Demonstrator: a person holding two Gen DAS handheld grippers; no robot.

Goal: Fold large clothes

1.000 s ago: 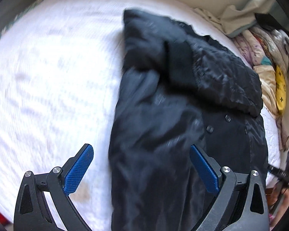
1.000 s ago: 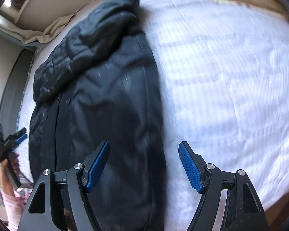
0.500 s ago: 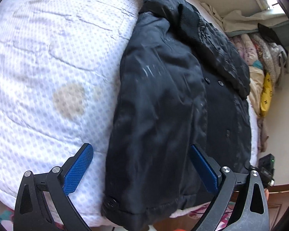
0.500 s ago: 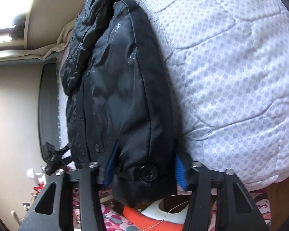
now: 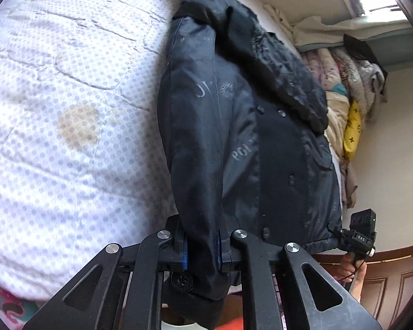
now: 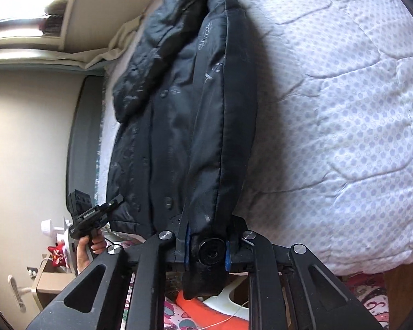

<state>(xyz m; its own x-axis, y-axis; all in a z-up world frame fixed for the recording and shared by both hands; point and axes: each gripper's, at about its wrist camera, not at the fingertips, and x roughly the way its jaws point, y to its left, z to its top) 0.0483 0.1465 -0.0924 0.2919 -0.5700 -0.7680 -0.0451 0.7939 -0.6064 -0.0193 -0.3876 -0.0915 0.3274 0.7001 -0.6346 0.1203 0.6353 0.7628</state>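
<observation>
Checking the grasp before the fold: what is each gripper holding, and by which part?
Both hold the black jacket at its bottom hem: left gripper and right gripper each pinch one corner.

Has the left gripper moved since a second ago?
Yes. The left gripper has dropped toward the near edge of the bed, past the yellowish stain, and closed on the black coat at its hem.

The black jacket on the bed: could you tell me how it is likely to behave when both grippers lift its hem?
The jacket looks padded and soft, so it will probably sag between the left gripper and the right gripper. Its smooth, faintly shiny shell may slip. Its bulk suggests moderate weight, dragging on the mattress.
</observation>
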